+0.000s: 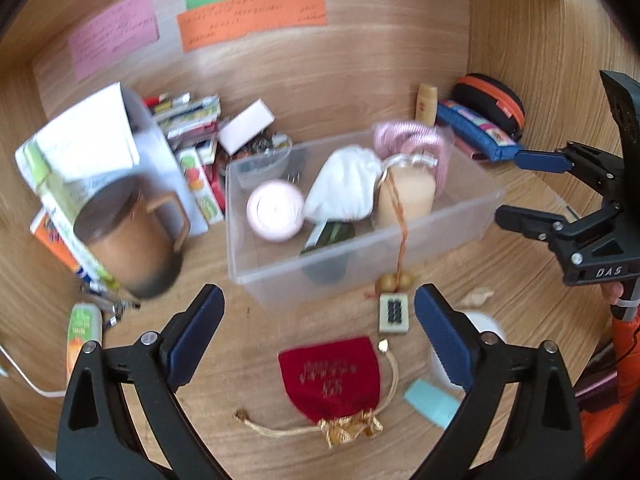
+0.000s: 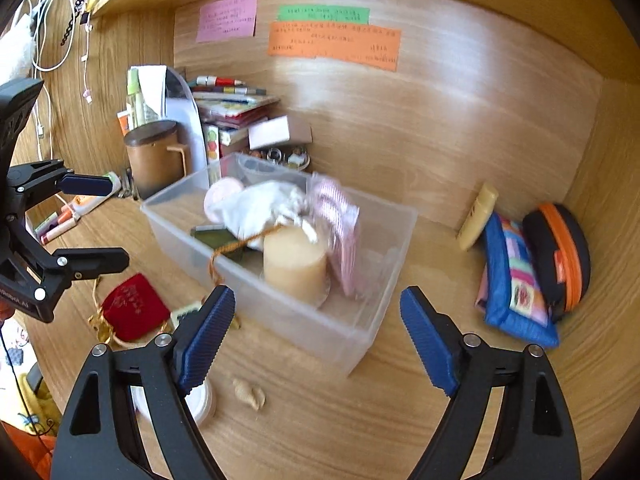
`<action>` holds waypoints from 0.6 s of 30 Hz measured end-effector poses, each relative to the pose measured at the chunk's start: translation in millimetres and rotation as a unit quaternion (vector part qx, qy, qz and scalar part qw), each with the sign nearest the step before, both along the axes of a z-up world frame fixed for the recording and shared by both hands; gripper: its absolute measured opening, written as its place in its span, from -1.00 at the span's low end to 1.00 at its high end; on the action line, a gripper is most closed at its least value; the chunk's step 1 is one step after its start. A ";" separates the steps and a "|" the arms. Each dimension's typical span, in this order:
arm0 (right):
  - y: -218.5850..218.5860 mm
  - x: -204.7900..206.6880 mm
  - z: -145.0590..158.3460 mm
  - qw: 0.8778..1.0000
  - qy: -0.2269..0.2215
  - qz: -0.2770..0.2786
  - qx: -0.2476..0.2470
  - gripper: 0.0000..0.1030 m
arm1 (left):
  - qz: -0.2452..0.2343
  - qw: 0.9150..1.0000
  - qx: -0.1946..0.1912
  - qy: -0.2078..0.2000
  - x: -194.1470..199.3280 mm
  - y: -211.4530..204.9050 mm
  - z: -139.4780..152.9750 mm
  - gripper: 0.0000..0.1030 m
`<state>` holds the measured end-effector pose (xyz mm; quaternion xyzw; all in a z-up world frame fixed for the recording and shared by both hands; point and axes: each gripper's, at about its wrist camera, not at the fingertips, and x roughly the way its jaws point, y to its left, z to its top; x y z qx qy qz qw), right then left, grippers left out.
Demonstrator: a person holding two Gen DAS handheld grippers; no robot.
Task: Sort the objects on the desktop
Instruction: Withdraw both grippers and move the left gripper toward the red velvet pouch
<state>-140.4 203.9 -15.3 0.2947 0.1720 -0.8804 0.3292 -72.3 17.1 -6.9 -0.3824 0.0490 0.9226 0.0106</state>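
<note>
The left claw (image 1: 318,330) stands wide with nothing between its blue pads, angled down over the wooden desk (image 1: 520,280). Just ahead of it, between the pads, a red pouch (image 1: 330,378) with a gold drawstring lies flat, and a little further on a small tile charm (image 1: 394,312) with two gold beads rests on the desk, its orange cord running up into the clear bin (image 1: 280,276) beyond. Behind the left claw's right pad sit a pale blue eraser (image 1: 432,402) and a white round lid (image 1: 486,324). The right claw (image 2: 316,332) is also wide and holds nothing; the near corner of the clear bin lies straight ahead between its pads. Inside the bin are a beige candle (image 2: 294,266), a white cloth bag (image 2: 260,208), a pink striped packet (image 2: 340,236) and a pink round case (image 1: 274,212). To the right of the right claw, well apart, a blue pencil case (image 2: 516,284) leans against a black and orange zip case (image 2: 560,256). A brown mug (image 1: 132,240) stands to the left of the bin, ahead of the left claw.
</note>
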 end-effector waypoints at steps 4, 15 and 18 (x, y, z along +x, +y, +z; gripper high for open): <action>5.4 2.3 -13.0 1.000 -0.013 -0.008 0.006 0.61 | 0.010 1.000 0.008 -0.018 5.1 -4.4 -15.4 0.88; 19.8 2.4 -45.8 0.998 -0.058 -0.027 0.017 0.60 | 0.027 0.997 0.032 -0.066 14.4 -5.6 -61.2 0.88; 23.2 2.3 -50.1 0.997 -0.070 -0.026 0.017 0.60 | 0.024 0.996 0.038 -0.077 15.1 -5.0 -69.0 0.88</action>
